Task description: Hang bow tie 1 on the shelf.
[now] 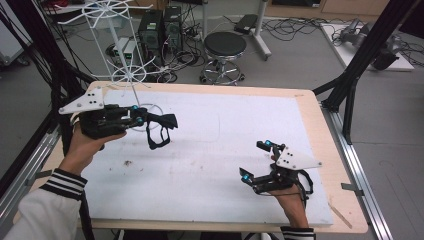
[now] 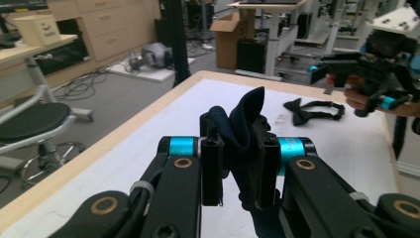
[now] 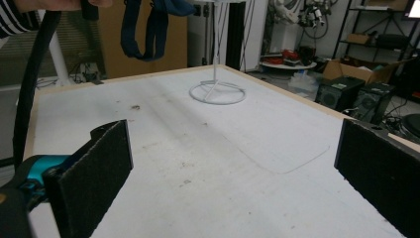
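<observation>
Dark navy bow tie (image 1: 159,127) with strap, held off counter (image 1: 210,125) in left gripper (image 1: 141,117) at left rear, near base of white wire stand (image 1: 122,55). Bow part (image 2: 240,131) pinched between gripper pads, fabric crumpled, one wing sticking up. Strap loop (image 3: 146,29) hangs free below, not touching counter. Second bow tie (image 2: 312,109), black, lies flat on white counter surface, strap curled behind it, well apart from first.
</observation>
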